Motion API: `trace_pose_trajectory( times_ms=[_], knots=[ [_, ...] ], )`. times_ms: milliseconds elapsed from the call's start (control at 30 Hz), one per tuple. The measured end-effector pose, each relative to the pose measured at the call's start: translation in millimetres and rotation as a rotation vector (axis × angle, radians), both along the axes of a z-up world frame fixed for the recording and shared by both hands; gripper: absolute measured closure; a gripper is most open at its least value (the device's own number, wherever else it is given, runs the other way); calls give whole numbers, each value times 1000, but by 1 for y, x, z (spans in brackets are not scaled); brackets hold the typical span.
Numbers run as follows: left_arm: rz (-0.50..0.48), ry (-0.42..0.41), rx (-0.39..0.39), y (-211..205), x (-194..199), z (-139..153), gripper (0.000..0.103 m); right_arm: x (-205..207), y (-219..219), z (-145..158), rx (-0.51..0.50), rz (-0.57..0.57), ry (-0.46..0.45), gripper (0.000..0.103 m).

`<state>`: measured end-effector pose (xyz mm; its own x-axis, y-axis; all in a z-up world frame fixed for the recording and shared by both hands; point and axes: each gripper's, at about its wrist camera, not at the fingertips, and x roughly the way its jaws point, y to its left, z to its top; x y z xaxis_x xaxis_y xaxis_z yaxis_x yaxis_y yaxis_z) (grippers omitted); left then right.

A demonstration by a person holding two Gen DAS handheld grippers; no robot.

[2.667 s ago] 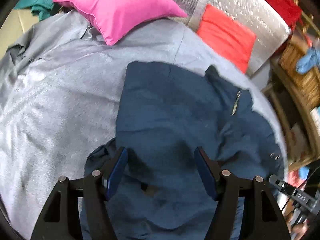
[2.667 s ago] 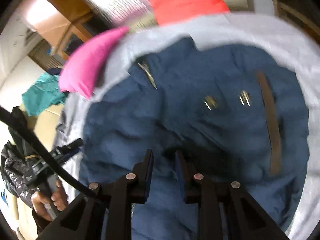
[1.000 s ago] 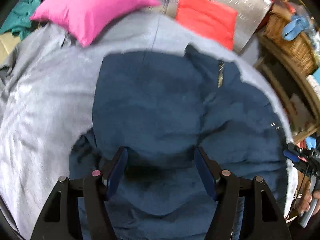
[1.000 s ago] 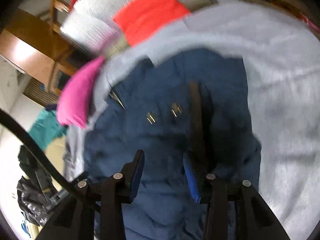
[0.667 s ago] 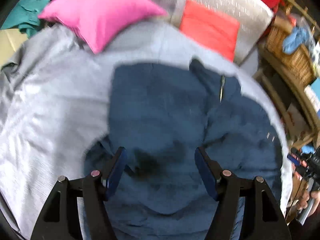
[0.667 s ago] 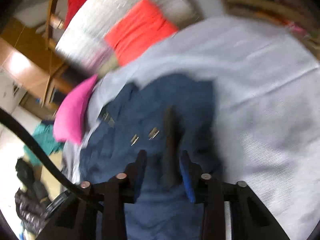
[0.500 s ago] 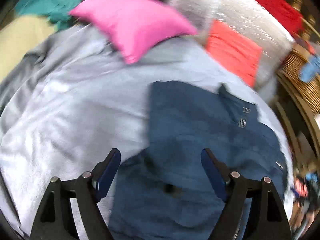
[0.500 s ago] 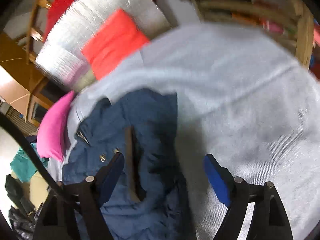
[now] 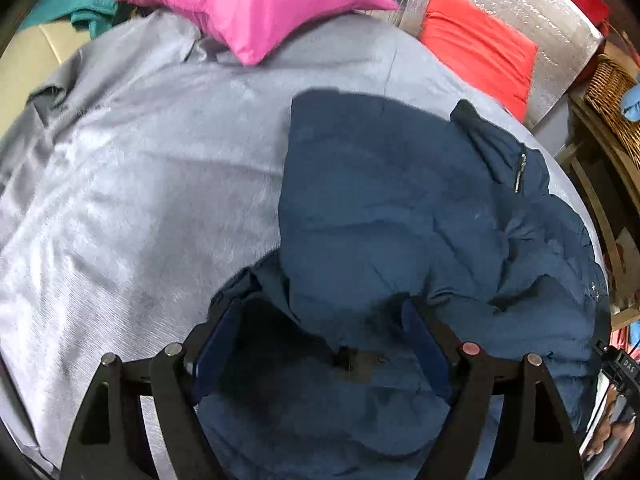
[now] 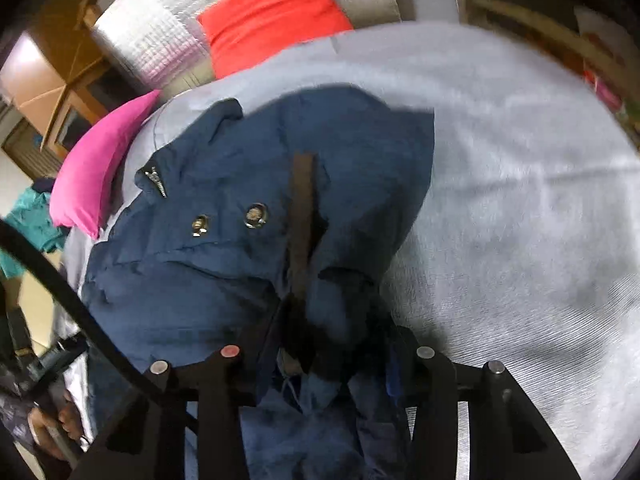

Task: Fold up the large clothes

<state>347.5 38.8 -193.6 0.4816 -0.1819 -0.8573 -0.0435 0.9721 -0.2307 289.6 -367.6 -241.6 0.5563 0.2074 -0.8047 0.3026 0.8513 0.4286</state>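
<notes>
**Jacket half-folded, both tools released**

Navy jacket point(image 9: 392, 216) lies on the grey bed point(image 9: 120, 184), toward its right edge w/ the near hem at the near edge; pink pillow point(image 9: 256, 0) + red cushion point(image 9: 476, 40) sit at the far edge. Left tool point(image 9: 320, 344) spread wide over the hem, holding nothing. Right tool point(image 10: 328, 364) also spread, fabric bunched between the jaws, not pinched. Risk, imo: puffy layers spring back; a pinch may catch only the top layer, so the fold skews. Zipper point(image 10: 156, 180) could snag.

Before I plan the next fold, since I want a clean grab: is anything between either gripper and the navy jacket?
Nothing visible. The left gripper and right gripper are both open right over the navy jacket on the grey bedspread.
</notes>
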Motion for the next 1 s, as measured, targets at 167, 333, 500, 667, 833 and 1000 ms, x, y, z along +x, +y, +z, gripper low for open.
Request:
trace_pose_trajectory(
  times_ms=[167, 333, 500, 667, 833, 1000],
  knots=[
    [20, -32, -25, 10, -18, 17, 21, -18, -6, 25, 11, -47, -46, 52],
    [-40, -158, -69, 4, -39, 45, 21, -51, -15, 61, 46, -138, -178, 52],
    [-130, -267, -103, -29, -44, 58, 20, -53, 12, 71, 162, -45, -270, 55],
    [-196, -217, -70, -70, -26, 41, 20, -15, 52, 45, 192, 59, -200, 61],
    [-203, -130, -13, -87, -10, 13, 20, 5, 76, 24, 136, 121, -135, 61],
    [-269, -98, 100, -103, -10, -1, 20, 21, 86, 4, 136, 182, -30, 61]
  ],
)
